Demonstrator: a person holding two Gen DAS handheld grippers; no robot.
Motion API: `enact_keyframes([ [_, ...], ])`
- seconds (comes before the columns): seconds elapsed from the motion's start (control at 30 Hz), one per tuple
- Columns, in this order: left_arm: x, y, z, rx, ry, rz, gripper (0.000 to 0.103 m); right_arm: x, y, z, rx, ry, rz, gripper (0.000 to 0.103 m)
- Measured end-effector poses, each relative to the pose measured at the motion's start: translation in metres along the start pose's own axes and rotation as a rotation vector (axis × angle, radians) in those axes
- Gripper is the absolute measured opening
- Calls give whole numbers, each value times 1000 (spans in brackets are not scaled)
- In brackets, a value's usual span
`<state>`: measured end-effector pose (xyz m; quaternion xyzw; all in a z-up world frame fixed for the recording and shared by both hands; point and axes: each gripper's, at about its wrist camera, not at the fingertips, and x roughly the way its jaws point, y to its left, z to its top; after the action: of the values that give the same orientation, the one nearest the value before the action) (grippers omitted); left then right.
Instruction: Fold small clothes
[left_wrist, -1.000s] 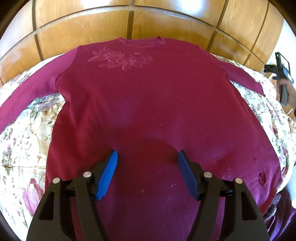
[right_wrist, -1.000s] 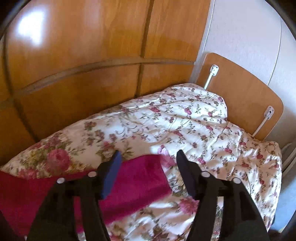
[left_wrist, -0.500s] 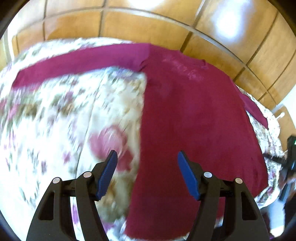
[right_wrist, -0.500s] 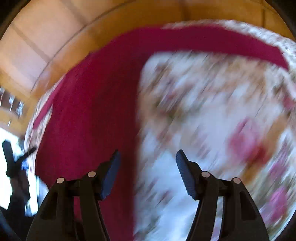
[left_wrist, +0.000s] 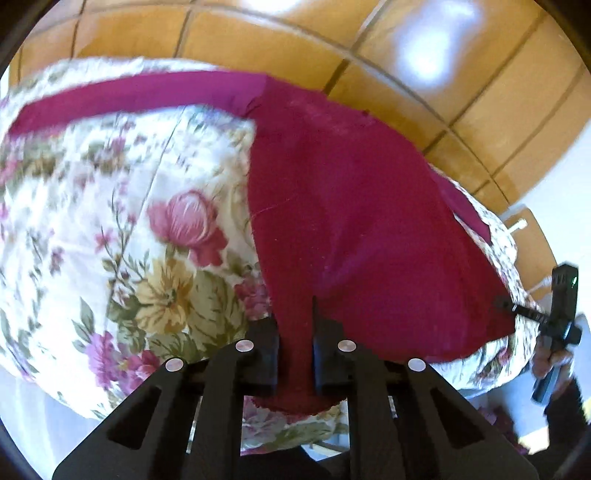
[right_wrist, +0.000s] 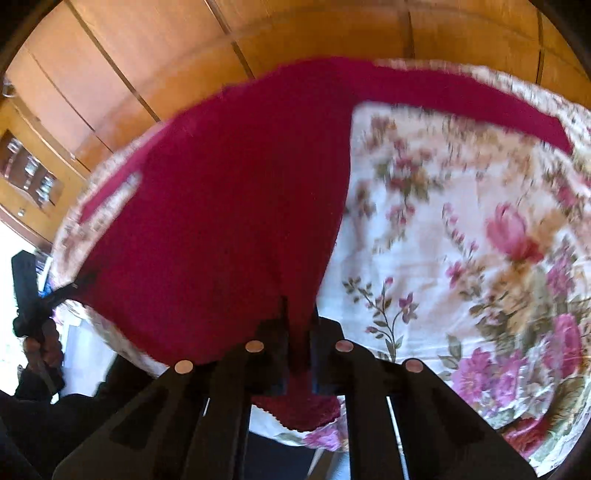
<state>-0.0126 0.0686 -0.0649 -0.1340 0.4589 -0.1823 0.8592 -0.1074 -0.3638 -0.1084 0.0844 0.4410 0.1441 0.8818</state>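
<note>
A magenta long-sleeved top lies spread flat on a floral quilt, sleeves stretched out sideways. My left gripper is shut on the top's bottom-left hem corner. My right gripper is shut on the bottom-right hem corner of the top. Each gripper shows in the other's view: the right one at the far hem corner, the left one at the opposite corner. The blue pads are hidden by cloth.
The quilt covers a bed against wooden wall panels. A wooden headboard with white fittings stands at the bed's right end. A cabinet with glass doors is at the left.
Both grippers moved from open over the top and quilt down to the hem corners and closed on the cloth. One second ago the left hovered above the top's middle.
</note>
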Motion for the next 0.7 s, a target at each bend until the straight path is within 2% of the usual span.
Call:
enact_keyframes([
  [0.1,-11,-1,-8,33,4,8,11,-12,-1,-12,-31,14,-3,6],
  [0.23,-10,10,-28,4,58,15,11,5,-9,-45,15,96,-10,6],
  [0.37,-7,12,-35,-10,94,14,13,16,-12,-53,34,120,2,6],
  [0.4,-9,12,-31,-13,86,28,17,15,-13,-50,42,114,17,7],
  [0.43,-12,14,-26,-15,74,37,19,13,-16,-47,54,109,32,13],
  [0.47,-15,14,-22,-12,61,45,27,10,-20,-43,64,88,27,15],
  [0.5,-20,15,-16,-12,32,64,37,7,-25,-39,76,67,24,24],
  [0.53,-23,15,-11,-14,5,81,42,3,-34,-32,107,34,22,33],
  [0.57,-26,15,-6,-16,-29,103,48,0,-41,-27,136,11,18,35],
  [0.6,-29,13,2,-10,-67,133,49,-3,-56,-18,188,-23,10,35],
  [0.7,-23,-3,21,32,-120,156,49,-3,-100,5,335,-112,-30,35],
])
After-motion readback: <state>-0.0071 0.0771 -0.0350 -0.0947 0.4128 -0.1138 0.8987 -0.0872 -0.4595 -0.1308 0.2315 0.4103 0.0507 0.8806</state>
